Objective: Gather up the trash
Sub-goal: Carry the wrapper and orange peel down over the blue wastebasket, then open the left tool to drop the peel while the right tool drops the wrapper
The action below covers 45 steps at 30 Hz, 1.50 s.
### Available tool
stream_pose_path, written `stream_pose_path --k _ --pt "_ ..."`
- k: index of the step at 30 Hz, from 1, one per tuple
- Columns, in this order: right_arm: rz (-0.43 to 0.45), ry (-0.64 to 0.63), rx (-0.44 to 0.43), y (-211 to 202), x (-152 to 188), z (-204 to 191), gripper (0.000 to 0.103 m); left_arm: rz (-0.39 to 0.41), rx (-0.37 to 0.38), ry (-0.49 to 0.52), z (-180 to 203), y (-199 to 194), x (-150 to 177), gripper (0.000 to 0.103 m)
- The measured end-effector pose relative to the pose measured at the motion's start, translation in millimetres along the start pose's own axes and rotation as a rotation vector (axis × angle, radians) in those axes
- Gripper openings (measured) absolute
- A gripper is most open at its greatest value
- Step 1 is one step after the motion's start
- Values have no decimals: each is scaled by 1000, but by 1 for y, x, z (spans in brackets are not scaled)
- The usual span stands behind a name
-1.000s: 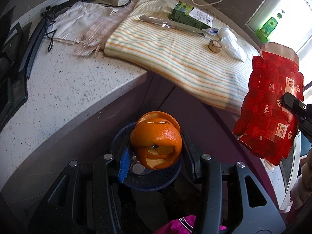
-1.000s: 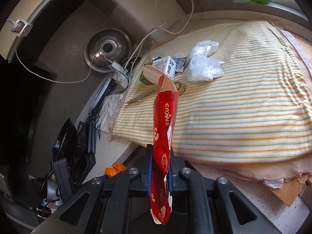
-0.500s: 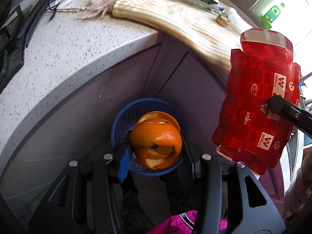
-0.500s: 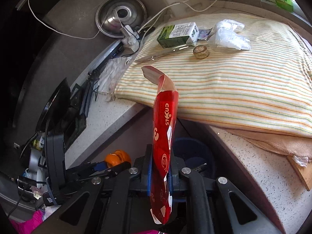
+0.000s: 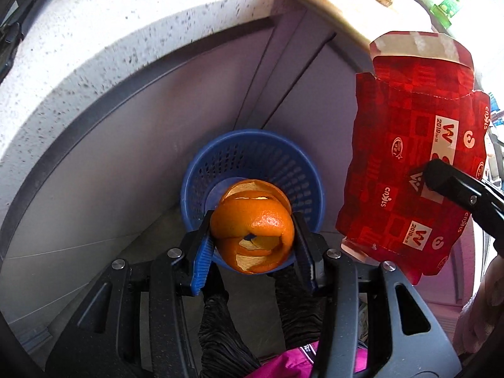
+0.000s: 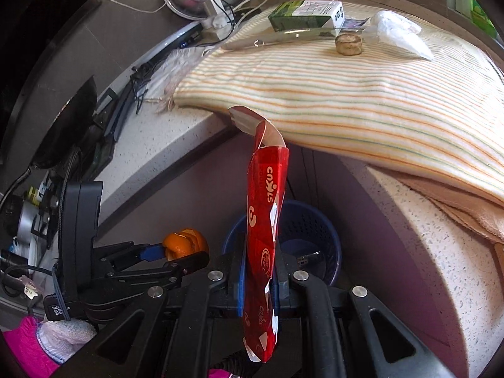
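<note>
Carrying stage: left tool [image 5: 252,245] clamped on orange peel [image 5: 253,239], right tool [image 6: 258,280] on red carton [image 6: 266,220]; next, release over blue basket [image 5: 201,170].

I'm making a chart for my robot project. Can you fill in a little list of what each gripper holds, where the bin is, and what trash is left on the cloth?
left gripper: jaws shut on orange peel
right gripper: jaws shut on red carton, flattened
bin: blue basket on the floor below the counter
peel position: above the basket's near rim
trash left on striped cloth: green carton, clear plastic bag, small round brown piece
</note>
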State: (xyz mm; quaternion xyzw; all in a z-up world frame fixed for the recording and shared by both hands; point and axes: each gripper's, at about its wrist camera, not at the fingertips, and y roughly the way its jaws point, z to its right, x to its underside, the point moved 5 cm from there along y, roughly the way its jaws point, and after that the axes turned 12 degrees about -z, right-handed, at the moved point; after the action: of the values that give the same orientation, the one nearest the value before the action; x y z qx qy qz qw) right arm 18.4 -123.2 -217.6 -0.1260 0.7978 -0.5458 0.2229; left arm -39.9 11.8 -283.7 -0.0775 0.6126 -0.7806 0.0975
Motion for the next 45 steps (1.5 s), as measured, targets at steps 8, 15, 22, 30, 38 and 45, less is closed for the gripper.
stream_pose_path --k 8,15,22,30,38,45 --pt "-27 -4 25 21 2 -2 10 -20 -15 -3 -5 13 -2 47" --pt "-34 -8 42 25 4 2 11 -8 -20 -7 -3 7 -4 47" --pt "-25 0 42 21 2 5 21 0 -31 -4 -3 5 -3 47" --pt "-30 8 31 19 3 8 31 0 -38 -10 -4 4 -6 50" --pt "-21 2 25 14 2 5 32 14 -44 -12 -5 0 -7 55" --pt "-7 -7 23 6 1 2 33 25 -43 -12 -6 -5 -5 55"
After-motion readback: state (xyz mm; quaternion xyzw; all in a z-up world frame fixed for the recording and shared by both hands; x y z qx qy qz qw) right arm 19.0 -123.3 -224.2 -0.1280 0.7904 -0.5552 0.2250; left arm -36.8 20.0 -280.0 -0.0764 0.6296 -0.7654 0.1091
